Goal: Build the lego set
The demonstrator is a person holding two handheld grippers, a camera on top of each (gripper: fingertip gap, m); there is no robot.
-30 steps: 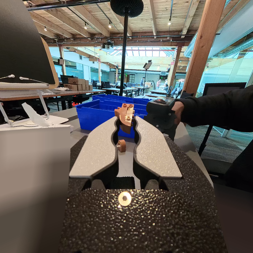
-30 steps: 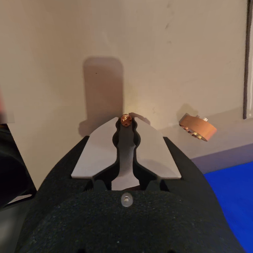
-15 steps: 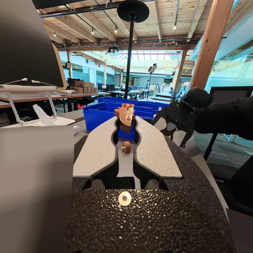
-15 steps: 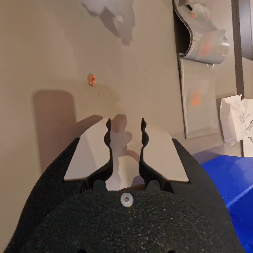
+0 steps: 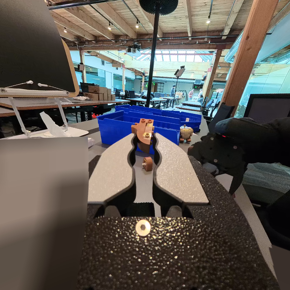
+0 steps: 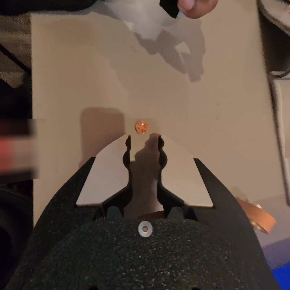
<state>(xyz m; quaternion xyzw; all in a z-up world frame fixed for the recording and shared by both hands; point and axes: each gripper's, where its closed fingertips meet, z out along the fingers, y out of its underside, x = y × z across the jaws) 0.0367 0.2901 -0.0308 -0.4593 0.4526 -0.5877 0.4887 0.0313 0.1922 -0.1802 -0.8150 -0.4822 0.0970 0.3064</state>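
Observation:
My left gripper (image 5: 144, 138) is shut on a brown brick assembly (image 5: 143, 133) with tan parts and holds it upright above the grey table (image 5: 144, 185). A brown round piece (image 5: 147, 163) lies on the table under the fingers. My right gripper (image 6: 144, 136) is open and empty, pointing down at the table (image 6: 204, 125). A small orange round studded plate (image 6: 142, 127) lies on the table just beyond its fingertips, untouched. The right gripper also shows at the right of the left wrist view (image 5: 219, 155), held in a black-sleeved hand.
Blue bins (image 5: 119, 127) stand behind the held assembly. A small tan and brown brick figure (image 5: 186, 133) stands beside them. A brown curved piece (image 6: 257, 218) lies at the right of the right wrist view. A white stand (image 5: 51, 133) is at the left. Some 20 cm of space lies between my two pairs of fingers.
My right gripper let go of the orange round plate, opened wide and pulled away, then came back over it with the jaws a little narrower. The left gripper kept its hold and barely moved.

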